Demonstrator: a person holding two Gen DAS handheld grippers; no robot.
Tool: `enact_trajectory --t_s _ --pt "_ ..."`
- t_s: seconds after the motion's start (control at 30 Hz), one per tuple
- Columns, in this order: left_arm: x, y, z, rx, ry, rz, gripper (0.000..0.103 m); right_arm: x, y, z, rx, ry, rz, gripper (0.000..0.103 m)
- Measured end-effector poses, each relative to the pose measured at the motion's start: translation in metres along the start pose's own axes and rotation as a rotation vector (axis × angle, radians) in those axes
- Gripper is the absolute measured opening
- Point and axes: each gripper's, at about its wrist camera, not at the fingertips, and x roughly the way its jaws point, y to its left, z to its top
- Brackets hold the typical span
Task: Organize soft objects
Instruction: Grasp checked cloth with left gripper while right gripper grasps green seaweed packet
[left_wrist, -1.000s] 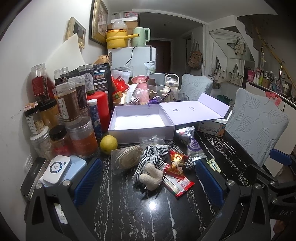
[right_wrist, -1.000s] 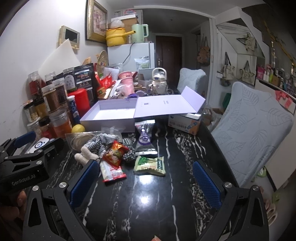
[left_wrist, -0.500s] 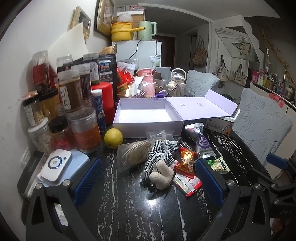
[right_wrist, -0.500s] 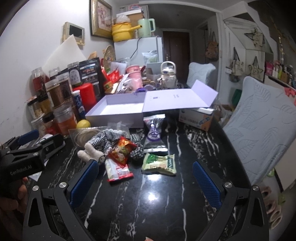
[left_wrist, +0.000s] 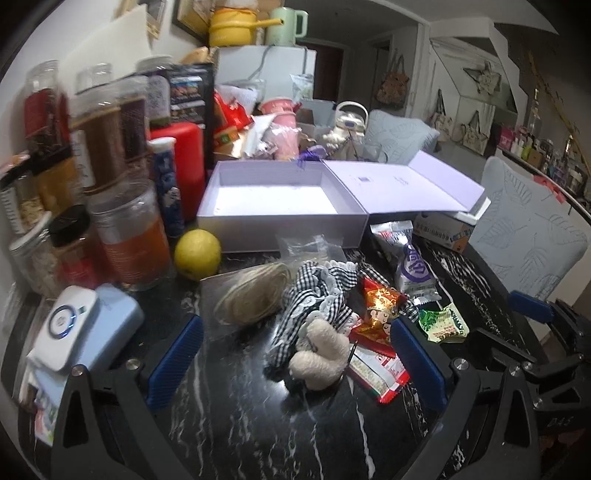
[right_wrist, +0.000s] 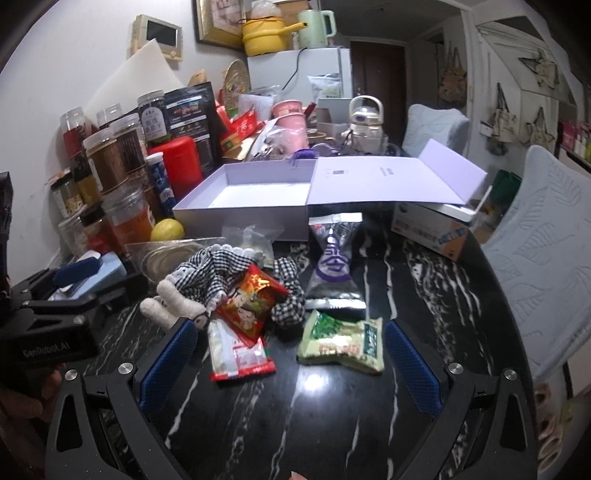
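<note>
Both grippers, left (left_wrist: 295, 363) & right (right_wrist: 286, 358), gape wide w/ nothing held. Checked plush toy (left_wrist: 314, 321) lies on black marble table (right_wrist: 332, 424) among snack packets (right_wrist: 255, 302), in front of open lilac box (left_wrist: 280, 206).

White lettering "GenRobot.AI" stands on the black body of the left gripper (right_wrist: 74, 275), seen from the right wrist; the packet and jar labels are too blurred to read.

I see a yellow lemon (left_wrist: 197, 253) on the black marble bench (left_wrist: 258, 424), just beside an orange-filled jar (left_wrist: 129, 240). Behind them stand a red canister (right_wrist: 180, 161) and spice jars (right_wrist: 107, 158). A yellow pot (right_wrist: 264, 35) and green kettle (right_wrist: 314, 23) top the white fridge (right_wrist: 317, 70).
</note>
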Motion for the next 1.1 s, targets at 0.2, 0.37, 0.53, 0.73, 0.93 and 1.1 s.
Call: enact_trajectory --t_s 0.2,0.37,0.53,0.73,0.93,1.1 --pt "0.031 -0.009 0.005 0.032 0.049 0.017 0.103 0.024 -0.012 0.003 0.004 0.034 0.010 0.103" --pt "0.053 -0.009 0.005 0.035 0.095 0.018 0.103 0.042 -0.028 -0.002 0.040 0.076 0.006 0.103" --pt "0.068 -0.004 0.006 0.035 0.121 0.039 0.103 0.061 -0.049 -0.006 0.090 0.123 -0.015 0.103" --pt "0.084 0.003 0.005 0.008 0.155 0.033 0.103 0.074 -0.059 -0.008 0.105 0.169 -0.024 0.103" --pt "0.096 0.000 0.004 -0.006 0.172 -0.053 0.095 0.090 -0.062 -0.011 0.122 0.212 -0.024 0.103" --pt "0.105 -0.002 0.000 -0.022 0.200 -0.092 0.062 0.094 -0.055 -0.013 0.090 0.212 -0.051 0.103"
